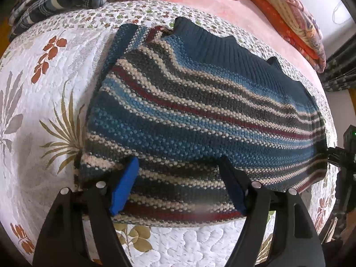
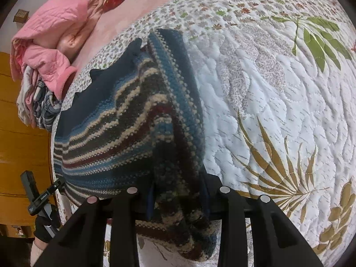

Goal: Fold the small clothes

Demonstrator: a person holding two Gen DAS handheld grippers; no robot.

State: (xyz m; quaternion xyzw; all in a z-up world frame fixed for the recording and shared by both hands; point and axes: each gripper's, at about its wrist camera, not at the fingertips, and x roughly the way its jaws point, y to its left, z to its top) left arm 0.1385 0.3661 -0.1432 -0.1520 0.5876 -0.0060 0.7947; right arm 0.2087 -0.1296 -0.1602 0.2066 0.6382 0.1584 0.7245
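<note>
Clearly, in the left wrist view, the striped knit sweater [image 1: 200, 111] lies flat on the quilted bedspread [image 1: 44, 89], straight ahead of the left tongs [image 1: 178, 182] and partly under them. Its stripes, and so its long axis, run across the view from the left edge toward the right. The left tongs stand apart, their blue pads [image 1: 124, 187] spread over the near hem with knit showing between them; they do not pinch it, though whether the pad tips touch the knit is hard to tell. At the far right edge of this view, part of the other tool [image 1: 342, 153] sits at the sweater's right end.

From the right wrist view, the same sweater [image 2: 124, 122] stretches away up and to the left, and one end of it is bunched up between the right tongs [image 2: 178, 202], which are clamped on that thick fold. Here the knit is lifted off the quilt [image 2: 278, 111] and hangs over the fingers. A gloved hand [image 2: 44, 224] with the left tool shows low at the left.

So the right side already has the cloth, and the coming fold likely turns on carrying that held end along the stripes toward the left tongs' side.
</note>
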